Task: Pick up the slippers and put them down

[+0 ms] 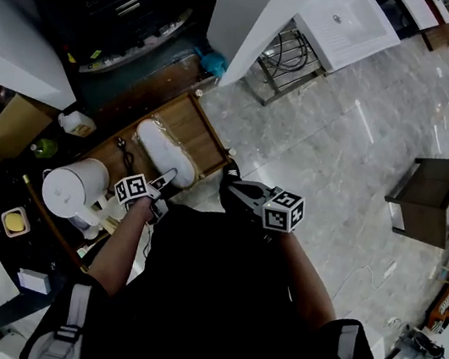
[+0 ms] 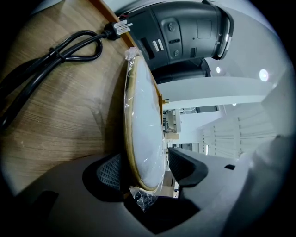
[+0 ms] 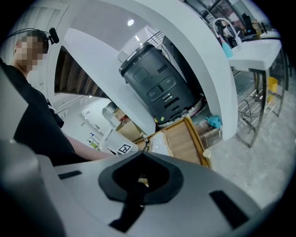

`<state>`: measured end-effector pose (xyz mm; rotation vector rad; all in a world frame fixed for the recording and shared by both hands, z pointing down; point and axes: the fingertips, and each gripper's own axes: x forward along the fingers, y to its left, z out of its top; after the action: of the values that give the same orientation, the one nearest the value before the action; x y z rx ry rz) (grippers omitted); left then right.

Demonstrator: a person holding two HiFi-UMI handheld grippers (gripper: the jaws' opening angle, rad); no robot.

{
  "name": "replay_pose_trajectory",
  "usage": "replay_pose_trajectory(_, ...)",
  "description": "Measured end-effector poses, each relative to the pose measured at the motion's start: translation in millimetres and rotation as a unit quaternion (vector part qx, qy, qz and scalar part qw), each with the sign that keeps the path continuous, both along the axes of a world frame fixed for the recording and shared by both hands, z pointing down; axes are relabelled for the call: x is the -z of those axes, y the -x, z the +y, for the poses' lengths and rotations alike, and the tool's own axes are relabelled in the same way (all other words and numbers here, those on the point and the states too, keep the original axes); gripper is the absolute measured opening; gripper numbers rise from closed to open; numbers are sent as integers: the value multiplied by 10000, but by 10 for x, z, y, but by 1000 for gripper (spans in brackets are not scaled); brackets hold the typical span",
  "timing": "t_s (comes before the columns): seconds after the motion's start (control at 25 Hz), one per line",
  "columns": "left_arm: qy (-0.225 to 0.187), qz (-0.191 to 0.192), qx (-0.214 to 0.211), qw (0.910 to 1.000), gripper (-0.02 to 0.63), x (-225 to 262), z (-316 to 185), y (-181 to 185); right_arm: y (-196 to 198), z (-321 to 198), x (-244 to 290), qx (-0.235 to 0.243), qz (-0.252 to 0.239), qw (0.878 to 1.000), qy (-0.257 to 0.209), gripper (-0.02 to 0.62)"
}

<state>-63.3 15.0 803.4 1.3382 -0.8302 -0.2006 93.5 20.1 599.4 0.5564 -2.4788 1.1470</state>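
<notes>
In the head view, the wrapped white slippers (image 1: 165, 151) lie on a rimmed wooden surface (image 1: 209, 131) at 11 o'clock from the person. The left hand-held gripper (image 1: 164, 183) reaches their near end. The right hand-held gripper (image 1: 236, 187) hangs just beside the surface's corner, at 3 o'clock of the slippers. A thin black cable (image 1: 123, 152) lies at 9 o'clock of the slippers, and a white kettle (image 1: 72, 189) stands at 8 o'clock, close to the left forearm. Far off at 3 o'clock stands a dark side table (image 1: 428, 197) on the marbled floor (image 1: 331, 159). A white basin (image 1: 347, 20) over a wire rack (image 1: 284, 60) sits at 1 o'clock.

In the left gripper view, the left hand-held gripper (image 2: 148, 166) is spread with the slippers (image 2: 145, 125) standing edge-on between its jaws. One pad (image 2: 110, 172) is against the sole side and the other pad (image 2: 187, 166) is clear of the wrap. The wooden surface (image 2: 55, 115) fills 9 o'clock. The looped cable (image 2: 69, 48) and its plug (image 2: 118, 28) lie at 11 o'clock, and a dark grey machine (image 2: 185, 32) blocks 12 o'clock.

In the right gripper view, the right hand-held gripper (image 3: 140, 162) is pressed together on nothing. Beyond it are the slippers (image 3: 159, 143) on the wooden surface (image 3: 185, 141), with the dark grey machine (image 3: 155, 85) at 12 o'clock. The person's arm (image 3: 69, 146) is at 9 o'clock.
</notes>
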Motion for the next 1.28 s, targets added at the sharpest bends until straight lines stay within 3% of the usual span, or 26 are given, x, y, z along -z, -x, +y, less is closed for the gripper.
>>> replay_pose_trajectory(0.16,67,50,23,10000,283,-23,2,15,11,-21,-14,-20,17,10000,8,6)
replay_pose_trajectory(0.44,301,14,231,9993,187,-127,-4,94,40,-8,-65,21,129,9999,25,6)
replay_pose_trajectory(0.64,131,-57,179,9997,133,-115,-26,77,39,8,-76,65,181,9998,32,6)
replay_pose_trajectory(0.8,-85,141,230,9996,104,-8,-69,34,39,-6,-71,65,173,9998,40,6)
replay_pose_trajectory(1.28,-534,567,299,9965,92,278,-181,-97,69,-2,-47,192,102,9998,36,6)
